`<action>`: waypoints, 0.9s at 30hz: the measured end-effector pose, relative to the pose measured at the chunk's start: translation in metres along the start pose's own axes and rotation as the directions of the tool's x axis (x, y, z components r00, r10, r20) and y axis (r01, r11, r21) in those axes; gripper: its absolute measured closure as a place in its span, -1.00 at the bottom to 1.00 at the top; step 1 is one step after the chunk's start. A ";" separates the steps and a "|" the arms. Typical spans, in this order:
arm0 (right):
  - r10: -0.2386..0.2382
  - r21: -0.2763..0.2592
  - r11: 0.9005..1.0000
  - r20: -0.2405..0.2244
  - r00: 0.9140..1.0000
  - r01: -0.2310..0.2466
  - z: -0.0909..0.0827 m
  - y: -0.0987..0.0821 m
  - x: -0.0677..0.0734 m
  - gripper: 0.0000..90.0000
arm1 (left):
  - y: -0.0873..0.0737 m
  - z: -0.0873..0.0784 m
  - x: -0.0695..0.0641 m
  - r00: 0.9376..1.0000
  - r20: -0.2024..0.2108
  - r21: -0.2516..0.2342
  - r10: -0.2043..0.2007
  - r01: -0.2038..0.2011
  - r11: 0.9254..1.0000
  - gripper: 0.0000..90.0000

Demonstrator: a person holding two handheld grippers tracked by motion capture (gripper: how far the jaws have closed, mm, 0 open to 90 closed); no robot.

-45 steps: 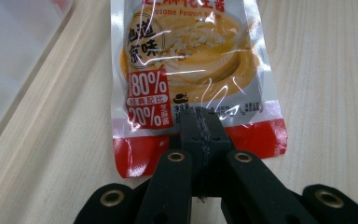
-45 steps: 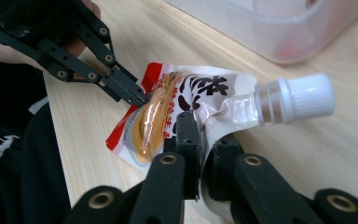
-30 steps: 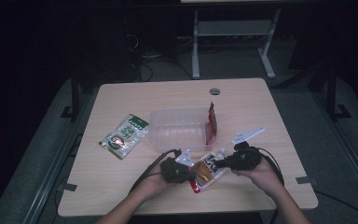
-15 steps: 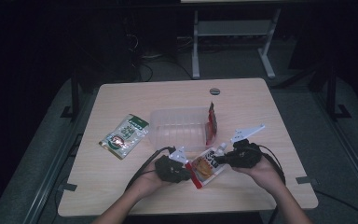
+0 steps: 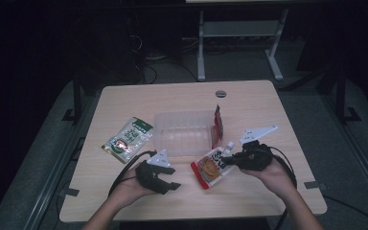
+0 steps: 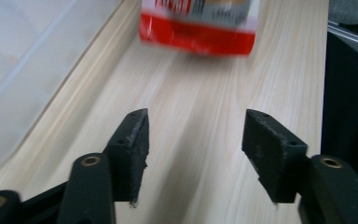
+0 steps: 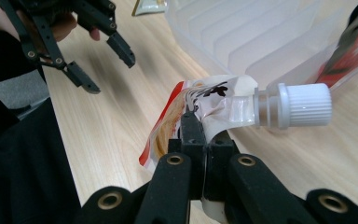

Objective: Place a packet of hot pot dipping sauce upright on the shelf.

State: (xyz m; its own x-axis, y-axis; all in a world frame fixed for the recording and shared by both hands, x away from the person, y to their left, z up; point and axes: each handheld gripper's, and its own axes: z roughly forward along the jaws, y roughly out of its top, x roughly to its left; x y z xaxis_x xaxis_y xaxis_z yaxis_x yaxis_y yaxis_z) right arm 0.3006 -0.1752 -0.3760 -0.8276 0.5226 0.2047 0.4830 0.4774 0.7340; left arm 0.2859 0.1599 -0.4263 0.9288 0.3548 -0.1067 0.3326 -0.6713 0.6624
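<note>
Handover of the spouted pouch (image 5: 214,166) appears complete: the left gripper (image 5: 168,185) has let go and the right gripper (image 5: 231,160) now carries the pouch alone

1. Left gripper: its jaws have just been opening and now stand apart with nothing between them. In the left gripper view both pads (image 6: 133,144) hang over bare table (image 6: 205,121), and the red bottom edge of the pouch lies ahead of them, clear of contact. Against the high views of the preceding second, where this gripper sat close against the pouch's lower end, it now rests well to the left of it, nearer the person's side of the table

2. Right gripper: clamped tight on the pouch's upper corner just below the white screw cap (image 7: 304,111), as the right gripper view (image 7: 200,135) shows plainly. Its position is little altered from the earlier views

3. Pouch: held just in front of the clear plastic container (image 5: 184,132), its lower edge probably off the table, though the dim high view does not settle this

4. Other items: a red packet (image 5: 217,125) stands at the container's right end; a green packet (image 5: 128,139) lies flat to the left, untouched

5. Judgement: with 1 grip released, the pouch is free to be lifted into the container; the left gripper is available for the green packet
</note>
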 end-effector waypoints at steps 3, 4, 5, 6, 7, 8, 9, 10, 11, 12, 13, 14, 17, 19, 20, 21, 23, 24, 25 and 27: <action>-0.003 -0.012 1.000 0.006 1.000 0.003 -0.005 0.004 0.001 0.98 | -0.011 -0.006 -0.001 1.000 -0.009 0.004 -0.018 0.018 1.000 -0.19; -0.001 -0.017 1.000 0.007 1.000 0.001 -0.007 0.006 0.002 0.98 | -0.014 -0.007 -0.001 0.999 -0.009 -0.004 -0.032 0.032 0.999 -0.22; -0.003 -0.020 1.000 0.011 1.000 0.003 -0.009 0.008 0.002 0.97 | -0.017 -0.009 -0.001 0.999 -0.014 -0.002 -0.032 0.032 0.999 -0.25; 0.000 -0.025 1.000 0.012 1.000 0.000 -0.010 0.011 0.002 0.98 | -0.020 -0.011 0.000 0.999 -0.021 -0.002 -0.034 0.034 0.999 -0.27; -0.002 -0.028 1.000 0.014 1.000 0.002 -0.012 0.013 0.002 0.98 | -0.022 -0.013 0.000 0.999 -0.023 -0.004 -0.040 0.040 0.999 -0.30; -0.003 -0.033 0.999 0.018 1.000 0.004 -0.013 0.016 0.002 0.98 | -0.025 -0.015 0.001 0.999 -0.021 0.001 -0.043 0.043 0.999 -0.31; 0.004 -0.034 0.999 0.020 1.000 -0.004 -0.015 0.019 0.002 0.98 | -0.027 -0.017 0.001 0.999 -0.026 0.000 -0.044 0.044 0.999 -0.33; 0.004 -0.039 0.999 0.025 1.000 -0.003 -0.015 0.021 0.002 0.98 | -0.029 -0.018 0.001 0.998 -0.030 -0.007 -0.054 0.054 0.999 -0.33; 0.004 -0.038 0.999 0.026 1.000 -0.003 -0.016 0.024 0.002 0.98 | -0.030 -0.019 0.002 0.998 -0.030 -0.007 -0.056 0.056 0.998 -0.33; 0.004 -0.039 0.999 0.031 1.000 -0.002 -0.017 0.026 0.002 0.98 | -0.031 -0.020 0.003 0.998 -0.031 -0.013 -0.062 0.062 0.998 -0.33; 0.000 -0.040 0.999 0.034 0.999 0.001 -0.019 0.029 0.002 0.98 | -0.030 -0.022 0.003 0.997 -0.036 -0.016 -0.064 0.063 0.998 -0.33; -0.003 -0.044 0.999 0.039 0.999 0.004 -0.020 0.032 0.002 0.98 | -0.030 -0.022 0.004 0.997 -0.035 -0.021 -0.067 0.066 0.998 -0.33; -0.001 -0.050 0.999 0.048 0.999 0.003 -0.024 0.043 0.003 0.98 | -0.028 -0.022 0.006 0.997 -0.035 -0.019 -0.069 0.069 0.997 -0.33; 0.002 -0.048 0.999 0.054 0.999 0.001 -0.027 0.050 0.003 0.98 | -0.028 -0.021 0.006 0.997 -0.037 -0.011 -0.062 0.062 0.998 -0.33; 0.002 -0.047 0.999 0.056 0.998 0.001 -0.029 0.054 0.003 0.98 | -0.029 -0.020 0.006 0.997 -0.041 -0.011 -0.060 0.059 0.998 -0.33; 0.001 -0.046 0.999 0.059 0.998 0.001 -0.030 0.057 0.003 0.98 | -0.029 -0.020 0.006 0.997 -0.041 -0.008 -0.058 0.058 0.998 -0.33; 0.000 -0.047 0.999 0.066 0.998 0.003 -0.031 0.064 0.002 0.97 | -0.030 -0.020 0.006 0.998 -0.043 0.005 -0.051 0.051 0.999 -0.32; 0.004 -0.046 0.999 0.066 0.998 -0.001 -0.032 0.067 0.001 0.97 | -0.030 -0.021 0.007 0.998 -0.044 0.008 -0.046 0.046 0.999 -0.32; 0.010 -0.047 0.999 0.071 0.997 -0.007 -0.032 0.071 0.000 0.97 | -0.030 -0.021 0.007 0.998 -0.045 0.008 -0.047 0.047 0.999 -0.31; 0.014 -0.052 0.999 0.075 0.997 -0.010 -0.033 0.076 -0.002 0.98 | -0.030 -0.022 0.008 0.998 -0.048 0.014 -0.044 0.045 0.999 -0.32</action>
State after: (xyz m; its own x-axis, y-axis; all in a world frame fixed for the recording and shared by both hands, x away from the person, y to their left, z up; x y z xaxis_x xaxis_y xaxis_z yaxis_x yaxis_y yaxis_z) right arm 0.3298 -0.1630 -0.2991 -0.7969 0.5811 0.1655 0.4757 0.4345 0.7648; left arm 0.2801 0.1974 -0.4310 0.9045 0.4146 -0.1001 0.3760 -0.6640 0.6463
